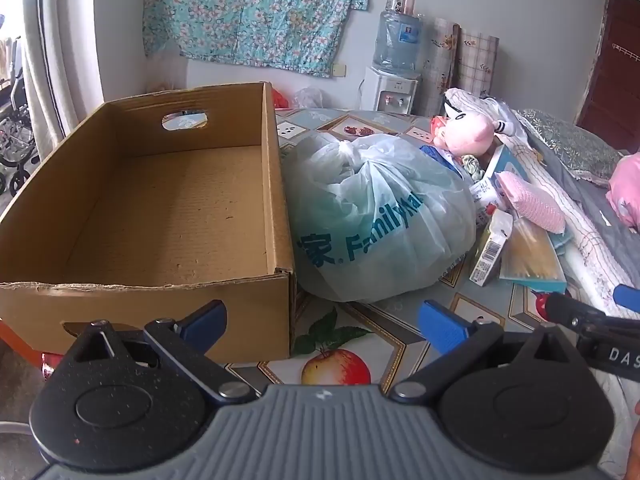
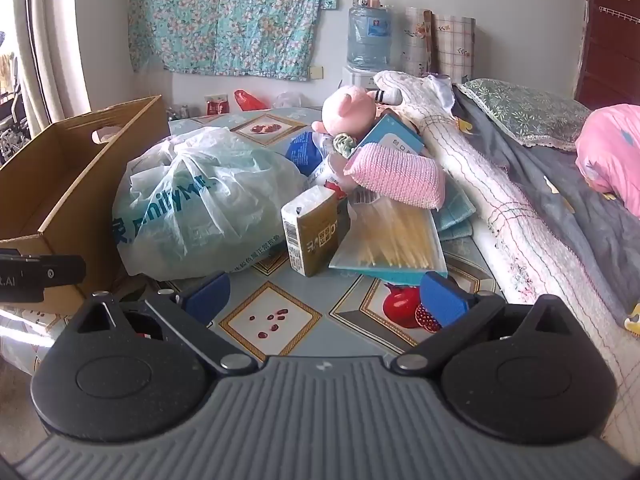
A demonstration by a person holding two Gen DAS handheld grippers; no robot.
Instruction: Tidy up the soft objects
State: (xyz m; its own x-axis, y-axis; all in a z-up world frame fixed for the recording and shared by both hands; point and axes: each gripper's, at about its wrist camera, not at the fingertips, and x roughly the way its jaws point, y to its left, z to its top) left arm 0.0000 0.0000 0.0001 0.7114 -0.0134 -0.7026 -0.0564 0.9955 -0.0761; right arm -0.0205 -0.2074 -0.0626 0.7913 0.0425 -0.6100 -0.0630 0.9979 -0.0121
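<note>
Both grippers hover low over the table (image 2: 280, 320) w/ fruit-print cover, jaws spread wide apart, nothing between them.

Left gripper (image 1: 322, 322): blue pads sit at the near right corner of the cardboard box (image 1: 140, 208). The box is open-topped w/ a bare floor and a handle cut-out in the far wall. The tied plastic bag (image 1: 376, 220) lies just ahead and right of the jaws, pressed against the box's right wall.

Right gripper (image 2: 324, 300): pads over bare table cover. Ahead of them, apart from the pads, lies the pile: small carton (image 2: 312, 232) upright-ish, clear pack of sticks (image 2: 396, 240) beside it, touching. Pink knit cloth (image 2: 396, 178) rests on top of the pile, further back. Pink plush toy (image 2: 352, 110) sits at the pile's far end, well beyond the jaws. Plastic bag is ahead-left of this gripper, box further left.

Bedding (image 2: 520, 184) runs along the table's right side.
</note>
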